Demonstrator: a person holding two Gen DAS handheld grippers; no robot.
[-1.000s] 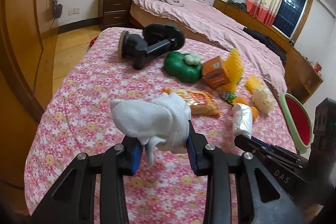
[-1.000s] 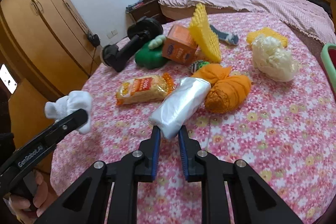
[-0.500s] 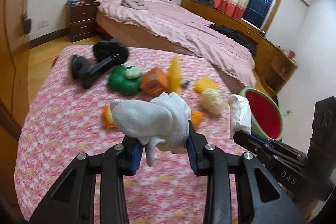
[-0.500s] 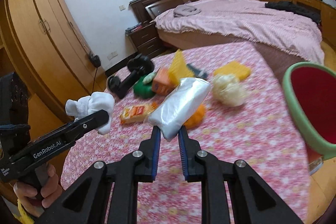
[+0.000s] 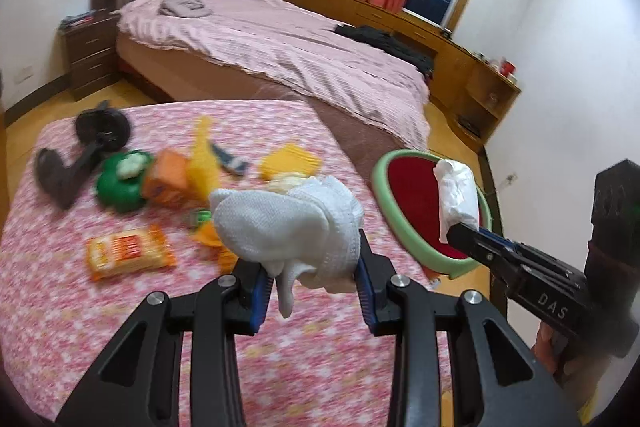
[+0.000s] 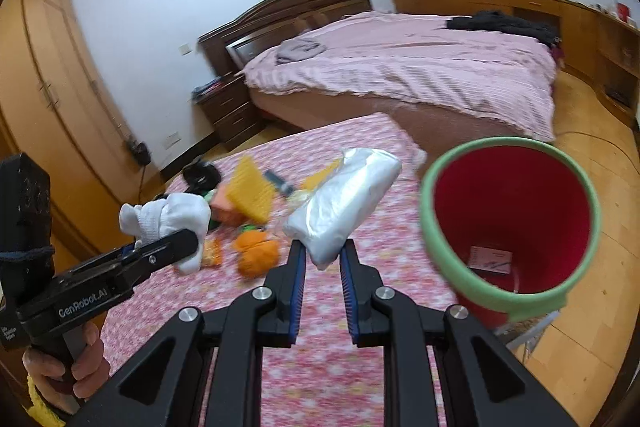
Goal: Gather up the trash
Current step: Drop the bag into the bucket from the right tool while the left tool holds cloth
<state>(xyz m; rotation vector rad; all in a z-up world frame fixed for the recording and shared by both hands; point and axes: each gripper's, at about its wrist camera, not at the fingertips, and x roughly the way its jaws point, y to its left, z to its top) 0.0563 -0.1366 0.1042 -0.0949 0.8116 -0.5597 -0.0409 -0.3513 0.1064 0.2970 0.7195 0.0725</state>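
Two claws grip trash above the floral bed (image 5: 304,367): left claw (image 5: 308,279) pinches a white cloth (image 5: 288,223), right claw (image 6: 323,267) a plastic packet (image 6: 340,203) beside the red bin (image 6: 508,223); bedtop clutter blurs.

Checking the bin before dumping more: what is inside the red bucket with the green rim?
Inside the red bucket with the green rim, one pinkish paper slip lies at the bottom. The near wall hides the rest of the floor.

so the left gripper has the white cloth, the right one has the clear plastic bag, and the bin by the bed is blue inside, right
Not quite: the bin is red inside with a green rim, as the right wrist view shows. The left gripper does hold the white cloth, and the right gripper the clear plastic bag.
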